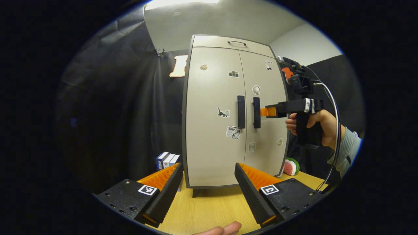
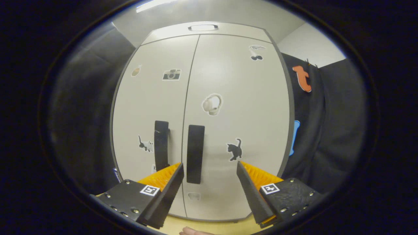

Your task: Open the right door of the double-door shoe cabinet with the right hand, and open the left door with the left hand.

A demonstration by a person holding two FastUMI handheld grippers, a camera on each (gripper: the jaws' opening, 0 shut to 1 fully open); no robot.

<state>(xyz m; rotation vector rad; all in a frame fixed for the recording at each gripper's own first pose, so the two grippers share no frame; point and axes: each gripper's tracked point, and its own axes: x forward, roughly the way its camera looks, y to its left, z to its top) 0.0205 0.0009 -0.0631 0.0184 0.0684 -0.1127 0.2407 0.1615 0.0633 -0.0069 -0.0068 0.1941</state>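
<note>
While both doors are closed: the shoe cabinet (image 1: 215, 114) stands upright on the desk (image 1: 212, 209), toward its far edge.
Surface: a light wooden desk; bare wood lies between the cabinet's base and the near edge in the left gripper view.
Room: black cloth hangs behind and to both sides of the cabinet; a pale wall and ceiling with a bright light strip show above it.
Cabinet: pale fronts in a dark frame, with a top panel carrying a small handle (image 1: 236, 42); stickers dot both doors.
Left door (image 1: 214, 107): shut, its dark vertical handle (image 1: 241, 111) beside the centre seam.
Right door (image 1: 266, 107): shut, its dark vertical handle (image 1: 256, 112) just across the seam from the other.
Contents: cannot tell, since the doors hide the inside.
Beside the cabinet: a few books (image 1: 168, 160) stand at its left foot; a watermelon-slice toy (image 1: 290, 166) sits by its right foot near the desk's far right corner.
Right claw (image 1: 264, 112): seen from the left gripper view, held in a hand (image 1: 315, 125) with a grey sleeve, its tips right at the right door's handle; whether they touch it I cannot tell.
Right claw, own view (image 2: 210, 178): fingers spread apart, the right door's handle (image 2: 195, 153) between them and close to the left finger, not pinched.
Left claw (image 1: 209, 179): released, fingers wide, held back from the cabinet over the desk, aimed at the lower doors.
</note>
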